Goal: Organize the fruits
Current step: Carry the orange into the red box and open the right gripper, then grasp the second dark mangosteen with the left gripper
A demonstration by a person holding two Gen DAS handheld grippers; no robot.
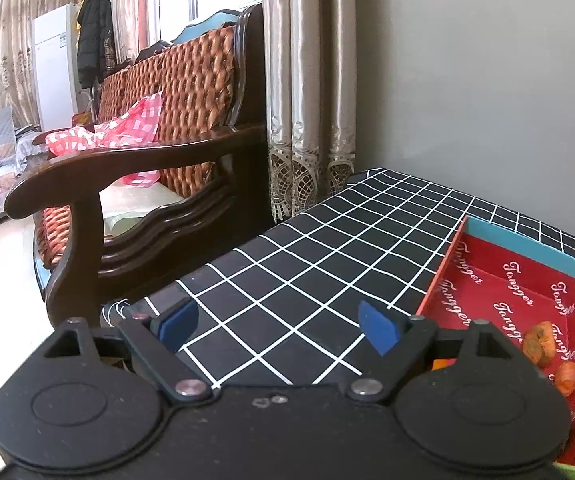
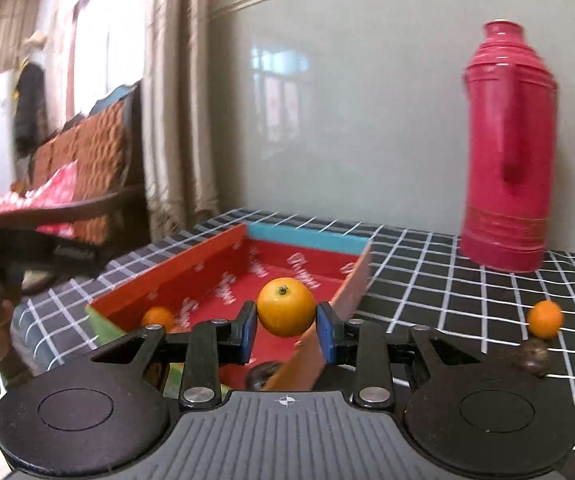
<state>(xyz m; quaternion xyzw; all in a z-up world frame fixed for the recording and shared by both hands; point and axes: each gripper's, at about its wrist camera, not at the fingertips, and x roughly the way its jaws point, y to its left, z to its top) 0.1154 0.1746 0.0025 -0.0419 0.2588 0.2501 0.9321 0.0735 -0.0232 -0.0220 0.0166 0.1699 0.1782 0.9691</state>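
Black tablecloth with a white grid [image 2: 447, 280] across the whole tabletop, reaching back to a grey wall. Off its left edge, a dark wooden sofa with a woven orange back [image 1: 191, 92], a pink checked cloth [image 1: 127, 128] lying on the seat. Tall red thermos flask [image 2: 507, 152] upright at the back right of the table, well apart from the box. Shallow red cardboard box [image 2: 175, 276] printed with white lettering, blue along the far wall, orange along the side walls, open at the top and sitting near the table's middle. Left gripper [image 1: 279, 326] above bare cloth just left of the box, blue pads spread wide, nothing between them. Right gripper [image 2: 286, 330] clamped on an orange [image 2: 286, 306], one blue pad pressing each side, stem end facing up, the fruit held in the air above the box's near right corner. Inside the box: a small orange [image 2: 159, 316] near the front left corner, and in the left wrist view two orange-coloured pieces [image 1: 543, 344], too unclear to name. Out on the cloth to the right, another small orange [image 2: 544, 319] touching a dark brown round fruit [image 2: 533, 356] just in front, kind not discernible.
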